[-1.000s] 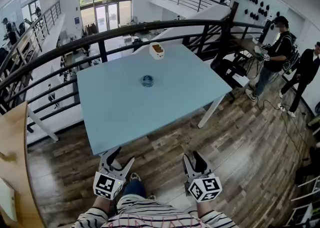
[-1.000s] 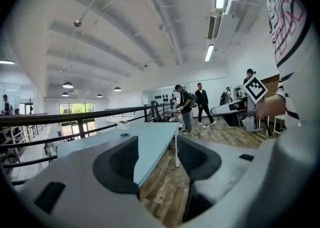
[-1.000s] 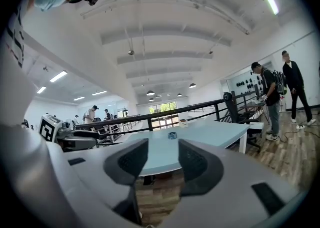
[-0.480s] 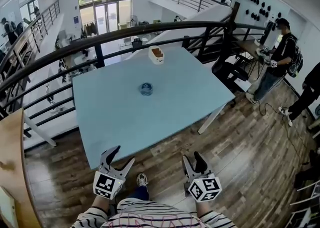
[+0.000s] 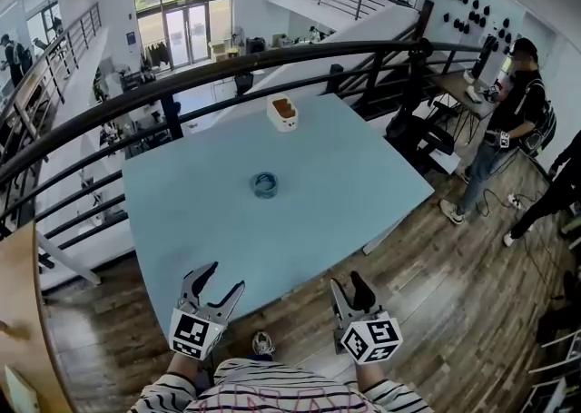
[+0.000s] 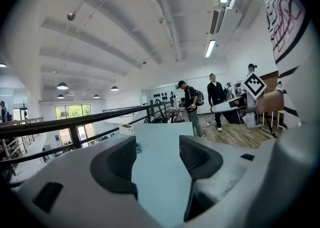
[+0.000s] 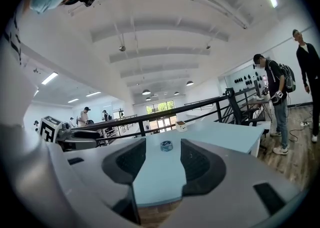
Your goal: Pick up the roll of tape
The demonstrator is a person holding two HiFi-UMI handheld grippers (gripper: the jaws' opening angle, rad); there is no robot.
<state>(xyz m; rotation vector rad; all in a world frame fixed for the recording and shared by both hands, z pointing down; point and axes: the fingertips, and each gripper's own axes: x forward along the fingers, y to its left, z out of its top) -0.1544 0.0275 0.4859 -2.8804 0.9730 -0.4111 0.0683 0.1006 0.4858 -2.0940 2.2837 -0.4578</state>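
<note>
roll of tape (image 5: 265,185) lies mid table (image 5: 363,175), well ahead | left gripper (image 5: 222,280), right gripper (image 5: 349,286) — jaws just opened wide, both empty | light, stiff ring, probably slick at this distance — pinch across its wall

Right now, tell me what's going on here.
A person stands at the near edge of the light blue table, a hand-held gripper in each hand. The left hand-held gripper and the right hand-held gripper have both just been opening their jaws, with nothing between them. The roll of tape lies untouched near the table's middle, well ahead of both; a white box sits by the far edge.
</note>
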